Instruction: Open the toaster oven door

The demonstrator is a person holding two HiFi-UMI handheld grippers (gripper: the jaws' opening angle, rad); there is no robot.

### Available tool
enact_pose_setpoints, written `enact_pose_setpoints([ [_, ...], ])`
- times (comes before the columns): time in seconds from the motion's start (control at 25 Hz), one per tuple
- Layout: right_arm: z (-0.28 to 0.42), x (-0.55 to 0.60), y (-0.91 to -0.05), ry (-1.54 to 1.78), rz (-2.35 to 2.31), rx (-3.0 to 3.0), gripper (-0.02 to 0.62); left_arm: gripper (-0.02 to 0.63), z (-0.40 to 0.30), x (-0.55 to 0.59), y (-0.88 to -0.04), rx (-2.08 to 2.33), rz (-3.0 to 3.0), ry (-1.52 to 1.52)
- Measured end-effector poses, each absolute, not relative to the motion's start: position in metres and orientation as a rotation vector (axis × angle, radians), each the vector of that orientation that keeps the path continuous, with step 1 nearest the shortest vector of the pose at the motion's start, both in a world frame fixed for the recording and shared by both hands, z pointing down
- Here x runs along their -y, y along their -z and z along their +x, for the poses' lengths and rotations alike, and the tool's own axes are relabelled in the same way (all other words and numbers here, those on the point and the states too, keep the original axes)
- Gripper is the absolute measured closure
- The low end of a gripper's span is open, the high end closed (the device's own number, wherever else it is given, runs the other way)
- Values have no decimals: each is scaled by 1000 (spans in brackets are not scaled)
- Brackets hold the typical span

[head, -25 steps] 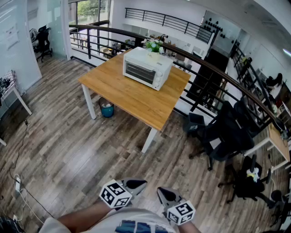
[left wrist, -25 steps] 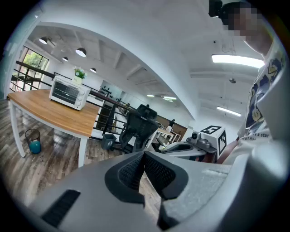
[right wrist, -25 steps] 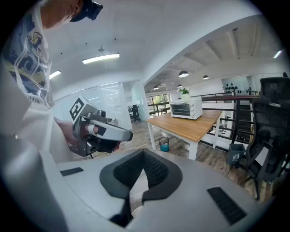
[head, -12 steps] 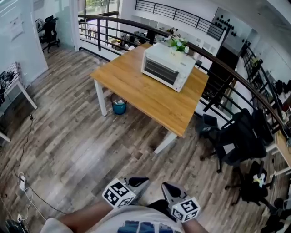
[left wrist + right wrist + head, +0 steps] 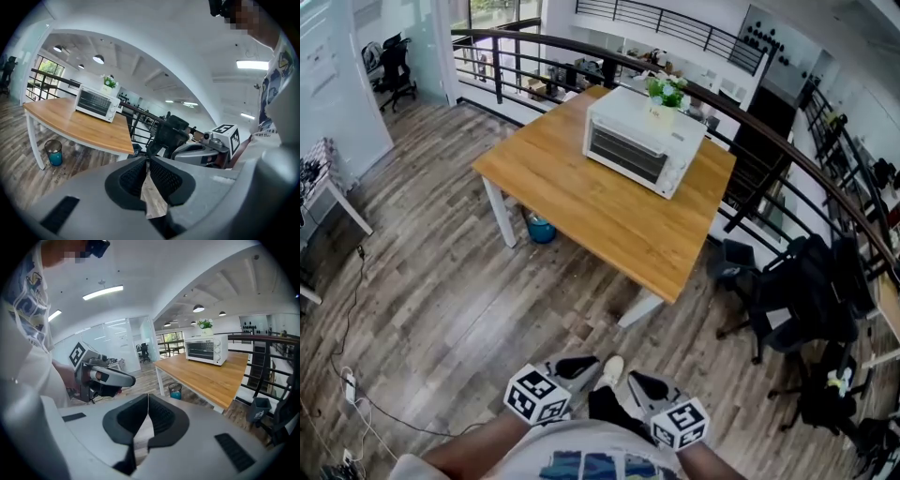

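A white toaster oven (image 5: 641,142) stands at the far side of a wooden table (image 5: 581,211), its glass door closed, with a potted plant (image 5: 666,94) on top. Both grippers hang low in front of the person's body, several steps short of the table. My left gripper (image 5: 577,367) is shut with nothing in it, and so is my right gripper (image 5: 641,384). The oven (image 5: 97,102) shows small and distant in the left gripper view beyond the closed gripper (image 5: 146,161). In the right gripper view the oven (image 5: 206,350) lies far past the closed gripper (image 5: 147,399).
A blue bin (image 5: 540,228) sits under the table's left end. A curved black railing (image 5: 750,122) runs behind the table. Black office chairs (image 5: 797,291) stand to its right. Cables (image 5: 356,394) lie on the wood floor at left. A shoe (image 5: 612,371) shows between the grippers.
The head view has drawn nearer to the table and the oven looks larger. A shoe has come into sight between the grippers. Both grippers stay shut, low by the body.
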State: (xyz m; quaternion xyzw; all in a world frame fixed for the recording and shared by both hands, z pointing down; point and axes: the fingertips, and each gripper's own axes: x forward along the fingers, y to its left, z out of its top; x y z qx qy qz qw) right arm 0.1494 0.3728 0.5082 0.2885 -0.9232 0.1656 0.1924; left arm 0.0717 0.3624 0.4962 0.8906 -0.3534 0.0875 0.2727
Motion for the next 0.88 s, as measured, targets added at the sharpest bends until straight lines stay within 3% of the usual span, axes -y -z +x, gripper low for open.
enact_pose_setpoints([
  [0.36,175,-209,-489,-433,731,2668,594,563,82,-201,-478,1098,2341,-277],
  [0.88,219,-81,-506,-512,797,2630,594,563,87,-33,-468,1211,2369,-350],
])
